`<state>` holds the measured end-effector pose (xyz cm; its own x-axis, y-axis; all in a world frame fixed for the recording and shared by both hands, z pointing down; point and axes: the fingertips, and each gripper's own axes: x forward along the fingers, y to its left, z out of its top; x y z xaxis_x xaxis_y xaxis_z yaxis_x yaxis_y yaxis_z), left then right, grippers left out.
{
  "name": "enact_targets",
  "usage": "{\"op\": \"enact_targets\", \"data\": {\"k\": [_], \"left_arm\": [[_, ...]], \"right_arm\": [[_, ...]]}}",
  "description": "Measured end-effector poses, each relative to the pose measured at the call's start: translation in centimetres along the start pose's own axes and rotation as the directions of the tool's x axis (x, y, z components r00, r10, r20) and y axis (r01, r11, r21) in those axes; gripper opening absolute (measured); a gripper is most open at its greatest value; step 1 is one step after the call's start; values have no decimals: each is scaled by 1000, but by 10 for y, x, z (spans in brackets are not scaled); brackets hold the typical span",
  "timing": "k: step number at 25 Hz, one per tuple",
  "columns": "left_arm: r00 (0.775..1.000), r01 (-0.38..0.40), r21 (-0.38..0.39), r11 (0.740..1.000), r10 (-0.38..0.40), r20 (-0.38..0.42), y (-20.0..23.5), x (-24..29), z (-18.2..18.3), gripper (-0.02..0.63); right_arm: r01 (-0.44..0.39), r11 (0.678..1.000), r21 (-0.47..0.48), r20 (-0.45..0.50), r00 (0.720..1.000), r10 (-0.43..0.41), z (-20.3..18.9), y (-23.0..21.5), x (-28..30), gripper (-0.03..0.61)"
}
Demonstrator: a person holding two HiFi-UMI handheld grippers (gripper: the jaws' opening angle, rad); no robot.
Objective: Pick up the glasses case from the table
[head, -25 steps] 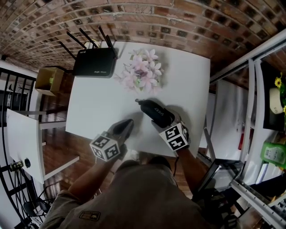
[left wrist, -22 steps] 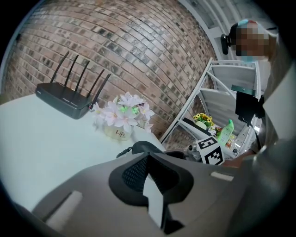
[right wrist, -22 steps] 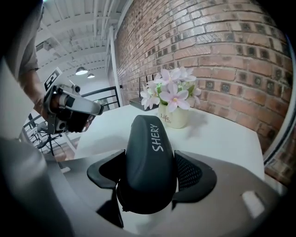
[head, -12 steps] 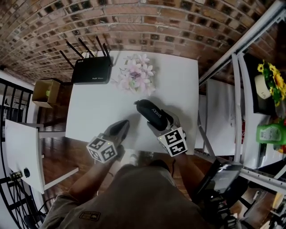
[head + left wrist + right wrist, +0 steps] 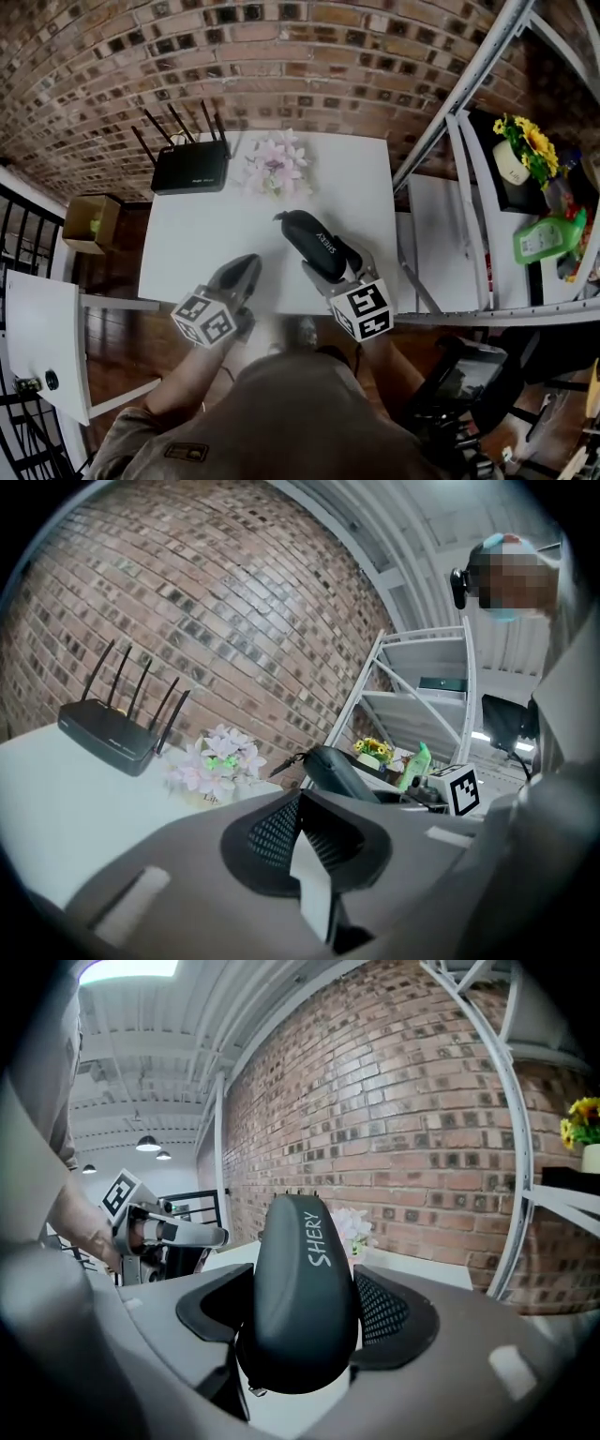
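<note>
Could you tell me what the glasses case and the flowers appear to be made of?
Glasses case: probably a hard shell in matte black leatherette; soft sheen, white lettering.
Flowers: likely artificial, fabric or plastic; uniform pale pink petals, too small to confirm.

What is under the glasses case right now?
Only bare white table shows below the glasses case, visible between the jaws of the right gripper clamped on its sides. The case's body covers the table directly beneath, so anything there cannot be seen.
</note>
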<state>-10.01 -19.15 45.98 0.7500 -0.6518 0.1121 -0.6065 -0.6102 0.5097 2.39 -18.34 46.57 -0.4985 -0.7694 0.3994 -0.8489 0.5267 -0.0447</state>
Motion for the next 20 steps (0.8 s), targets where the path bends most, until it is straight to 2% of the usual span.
{"op": "enact_targets", "data": {"k": [10,20], "left_arm": [[997,44,37,998,-46,56,-27,-36,18,2],[995,74,57,996,-78,61,-39,-63,19,2]], "right_arm": [[41,999,-11,82,996,-40,23,37,-44,344],[66,998,-9,120,991,-64,30,68,-62,344]]}}
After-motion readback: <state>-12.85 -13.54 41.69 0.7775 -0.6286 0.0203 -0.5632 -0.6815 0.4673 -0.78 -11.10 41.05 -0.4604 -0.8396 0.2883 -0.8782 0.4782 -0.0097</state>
